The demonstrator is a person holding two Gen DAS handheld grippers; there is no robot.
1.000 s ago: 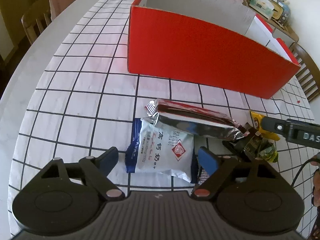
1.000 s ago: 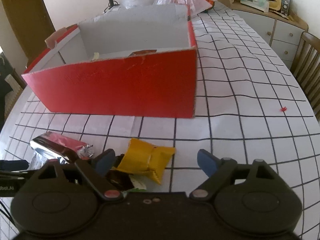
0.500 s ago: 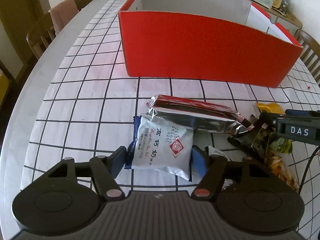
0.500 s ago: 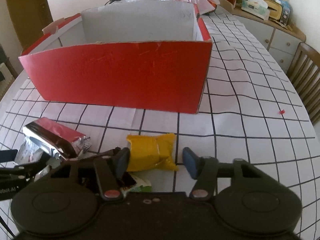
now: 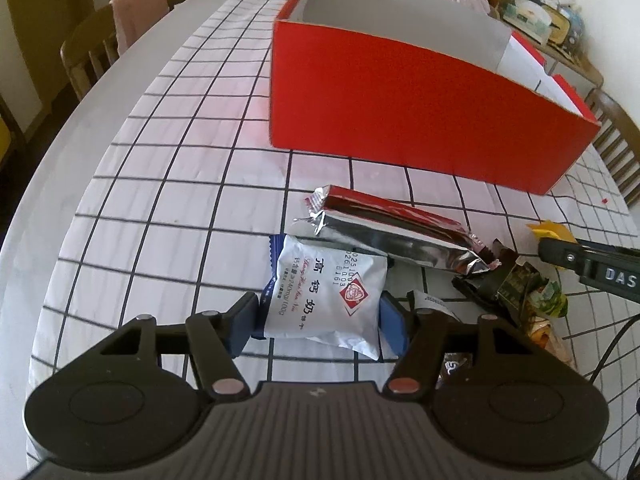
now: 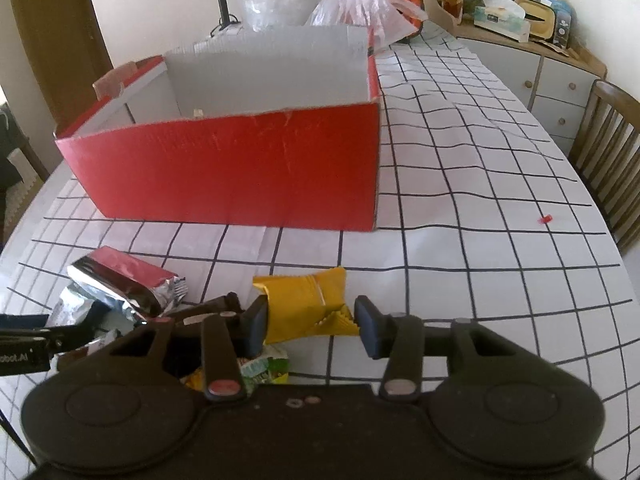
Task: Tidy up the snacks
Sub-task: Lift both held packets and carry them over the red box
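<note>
Left gripper (image 5: 318, 322) has its fingers pinched on the white milk snack packet (image 5: 326, 298), lying on the table in front of the red box (image 5: 420, 116). Right gripper (image 6: 311, 322) straddles the yellow packet (image 6: 308, 306), can't tell if it's gripping.

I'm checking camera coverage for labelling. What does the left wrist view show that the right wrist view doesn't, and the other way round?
Only the left wrist view shows the white milk packet face-on between the left gripper fingers, plus a chair with a pink cloth.

Only the right wrist view shows the box's grey interior, the sideboard drawers, and the right gripper straddling the yellow packet.

Both show the red box, silver-red packet and checked tablecloth.
</note>
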